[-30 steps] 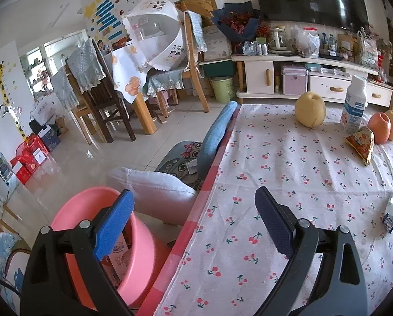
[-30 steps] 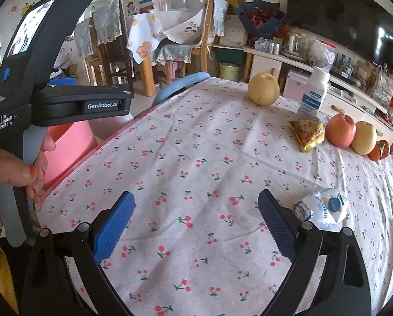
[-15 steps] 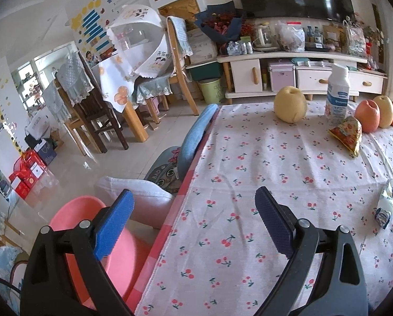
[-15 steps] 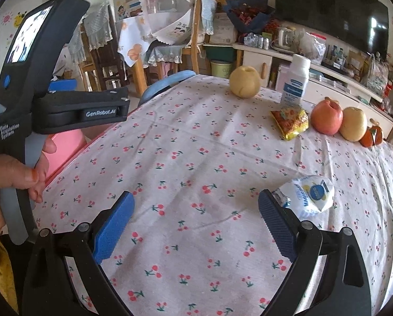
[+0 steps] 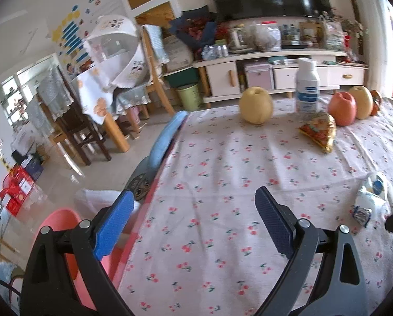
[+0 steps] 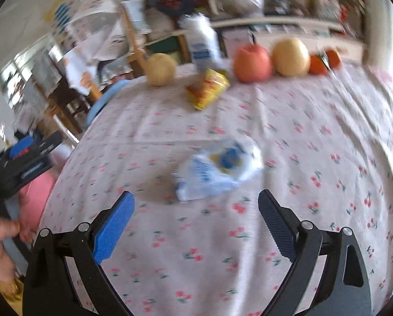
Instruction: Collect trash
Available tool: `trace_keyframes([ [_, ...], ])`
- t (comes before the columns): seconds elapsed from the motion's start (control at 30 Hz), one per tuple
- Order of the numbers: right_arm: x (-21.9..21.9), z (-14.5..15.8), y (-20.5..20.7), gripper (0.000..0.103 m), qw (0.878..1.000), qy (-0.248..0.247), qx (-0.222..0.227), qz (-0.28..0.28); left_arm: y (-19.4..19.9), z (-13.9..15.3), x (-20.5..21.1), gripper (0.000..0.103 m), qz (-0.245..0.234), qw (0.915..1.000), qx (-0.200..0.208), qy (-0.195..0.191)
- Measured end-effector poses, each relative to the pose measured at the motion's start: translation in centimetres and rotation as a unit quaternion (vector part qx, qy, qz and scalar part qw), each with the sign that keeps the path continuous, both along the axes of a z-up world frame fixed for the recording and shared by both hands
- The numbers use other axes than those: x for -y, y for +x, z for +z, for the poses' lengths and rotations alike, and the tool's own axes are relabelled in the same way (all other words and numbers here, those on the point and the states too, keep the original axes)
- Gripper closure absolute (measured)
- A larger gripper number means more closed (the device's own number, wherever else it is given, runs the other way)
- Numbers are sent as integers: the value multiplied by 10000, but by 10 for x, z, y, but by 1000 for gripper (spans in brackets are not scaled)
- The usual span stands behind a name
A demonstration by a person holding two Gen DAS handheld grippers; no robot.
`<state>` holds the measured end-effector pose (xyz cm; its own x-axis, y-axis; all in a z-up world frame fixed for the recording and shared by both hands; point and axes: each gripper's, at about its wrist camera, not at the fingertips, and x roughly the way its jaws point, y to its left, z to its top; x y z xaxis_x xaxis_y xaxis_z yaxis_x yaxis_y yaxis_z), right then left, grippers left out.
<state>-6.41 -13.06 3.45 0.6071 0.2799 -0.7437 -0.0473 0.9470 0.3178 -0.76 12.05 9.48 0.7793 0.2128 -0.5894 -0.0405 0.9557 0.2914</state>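
Observation:
A crumpled white and blue wrapper (image 6: pixel 217 168) lies on the cherry-print tablecloth (image 6: pixel 315 137), just ahead of my open, empty right gripper (image 6: pixel 196 223); it also shows at the right in the left wrist view (image 5: pixel 370 197). A yellow and red snack packet (image 5: pixel 320 131) (image 6: pixel 207 89) lies further back by a white bottle (image 5: pixel 307 89). My left gripper (image 5: pixel 194 223) is open and empty over the table's left edge. A pink bin (image 5: pixel 62 234) stands on the floor below it.
A pear (image 5: pixel 255 105), an apple (image 5: pixel 341 108), another pear (image 5: pixel 363 101) and small orange fruits (image 6: pixel 324 62) line the far side of the table. A blue chair back (image 5: pixel 165 139) stands at the left edge. Dining chairs and a TV cabinet (image 5: pixel 275 73) lie beyond.
Both grippers have swung right and forward over the table. The white wrapper has come from the right side to just ahead of the right gripper. The pink bin has slid to the lower left.

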Motion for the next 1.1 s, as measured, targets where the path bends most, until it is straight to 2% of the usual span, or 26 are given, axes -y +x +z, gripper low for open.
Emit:
trace_keyframes([
  [0.1,11,-8,7,9,9998,152,-100,-83,1,-3,7,9,-150,9999,-65,-44],
  [0.23,2,-15,16,14,9996,190,-122,148,2,-6,14,9,-278,9994,-110,-164],
  [0.53,-13,-19,39,14,9984,-211,-23,530,5,-13,26,9,-420,9985,-203,-270],
  [0.67,-17,-21,62,14,9953,-602,-56,750,7,-19,36,9,-548,9978,-267,-277],
  [0.77,-20,-21,69,21,9899,-1035,-29,967,9,-24,45,9,-662,9971,-292,-220],
  [0.9,-18,-21,70,29,9881,-1099,-14,1071,12,-25,59,9,-946,9947,-281,-294],
  [0.97,-16,-21,68,51,9878,-1111,6,1088,13,-26,65,9,-1088,9926,-310,-441],
  [1.03,-13,-21,67,64,9860,-1252,12,1101,17,-27,71,9,-1247,9891,-377,-686],
  [1.1,-7,-21,66,66,9852,-1290,5,1124,22,-28,75,9,-1300,9860,-469,-935],
])
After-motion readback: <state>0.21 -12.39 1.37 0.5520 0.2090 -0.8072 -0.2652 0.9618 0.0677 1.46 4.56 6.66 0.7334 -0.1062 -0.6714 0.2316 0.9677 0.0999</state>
